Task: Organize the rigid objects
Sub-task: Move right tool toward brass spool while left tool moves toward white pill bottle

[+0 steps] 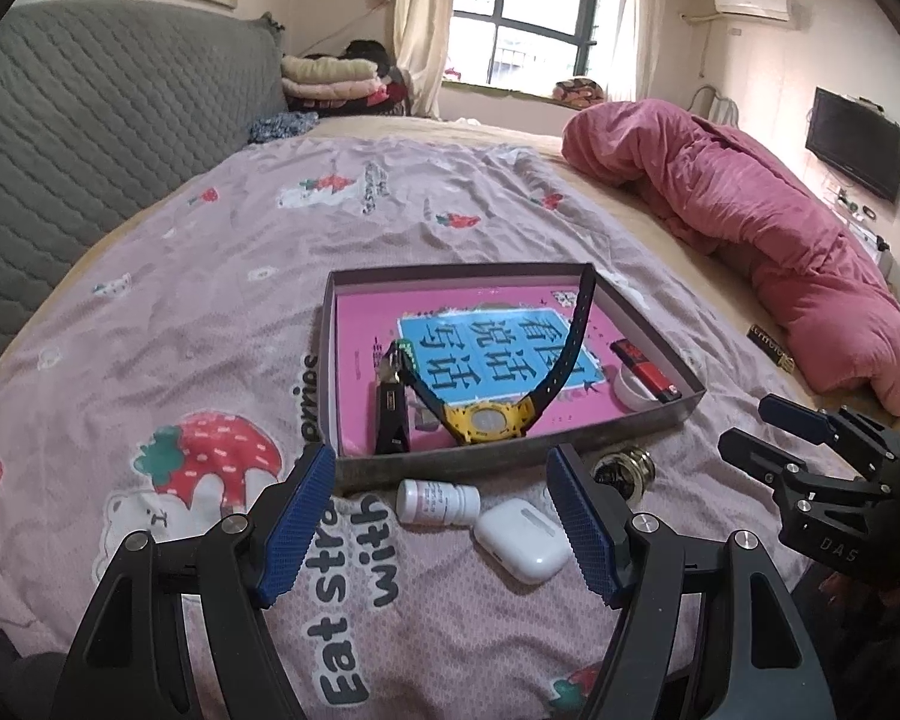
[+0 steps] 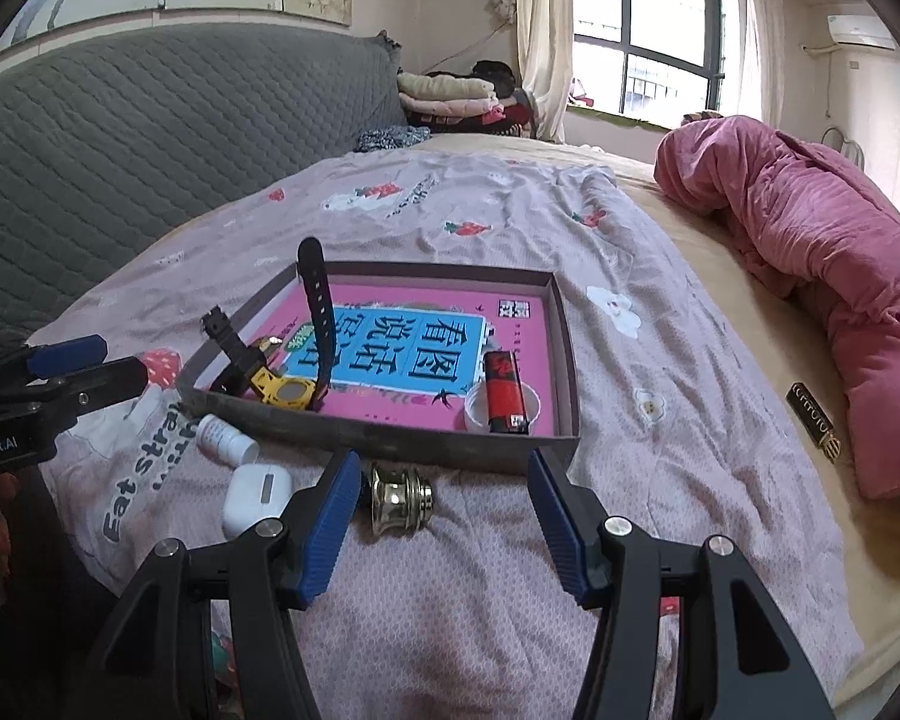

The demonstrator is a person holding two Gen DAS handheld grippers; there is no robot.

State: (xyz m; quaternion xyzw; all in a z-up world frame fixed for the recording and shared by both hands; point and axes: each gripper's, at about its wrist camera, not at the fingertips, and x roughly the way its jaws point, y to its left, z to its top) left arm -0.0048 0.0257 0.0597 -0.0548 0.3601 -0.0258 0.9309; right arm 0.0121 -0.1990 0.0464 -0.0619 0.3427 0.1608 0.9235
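A shallow grey box [image 1: 498,462] [image 2: 390,438] lies on the bed with a pink book inside. On the book lie a yellow watch [image 1: 489,420] [image 2: 285,390], a black nail clipper [image 1: 392,414], a red lighter [image 1: 645,372] [image 2: 504,393] and a small white dish [image 1: 633,390] [image 2: 477,405]. In front of the box lie a white pill bottle [image 1: 438,501] [image 2: 225,438], a white earbud case [image 1: 522,540] [image 2: 255,498] and a brass knob [image 1: 624,471] [image 2: 399,498]. My left gripper [image 1: 441,522] is open over the bottle and case. My right gripper [image 2: 444,531] is open, the knob by its left finger.
A pink quilt [image 1: 750,222] [image 2: 840,276] is bunched at the right. A black and gold tube [image 2: 813,420] [image 1: 771,353] lies beside it. A grey headboard [image 1: 90,132] runs along the left. Folded clothes [image 2: 450,99] sit at the far end by the window.
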